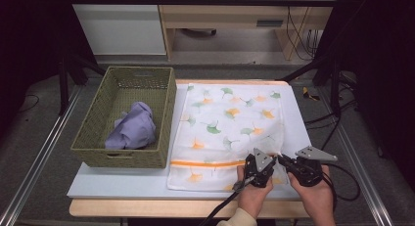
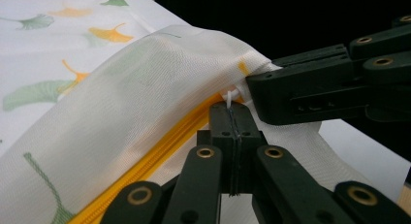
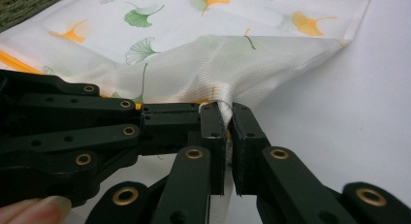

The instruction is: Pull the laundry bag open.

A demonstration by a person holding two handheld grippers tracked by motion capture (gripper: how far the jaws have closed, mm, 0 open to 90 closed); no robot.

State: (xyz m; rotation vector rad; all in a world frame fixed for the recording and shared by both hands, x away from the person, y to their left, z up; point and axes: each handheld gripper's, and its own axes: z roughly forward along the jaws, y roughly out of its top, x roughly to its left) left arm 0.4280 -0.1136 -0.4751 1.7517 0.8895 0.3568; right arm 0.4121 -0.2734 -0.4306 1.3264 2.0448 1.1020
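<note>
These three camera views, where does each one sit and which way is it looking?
High view: above the person's side, looking forward and down on the table, basket and mesh bag; hands show.
Left gripper view: rides the left gripper, looking along its jaws, shut at the yellow zipper.
Right gripper view: rides the right gripper, jaws pinching bag fabric; a fingertip shows.
Shared: both gripper views show the other gripper alongside.

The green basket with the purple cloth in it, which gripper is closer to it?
Left. The left gripper pinches the leaf-print bag near its front right corner, right of the green basket. The right gripper grips the bag just beyond, farther from the basket.
</note>
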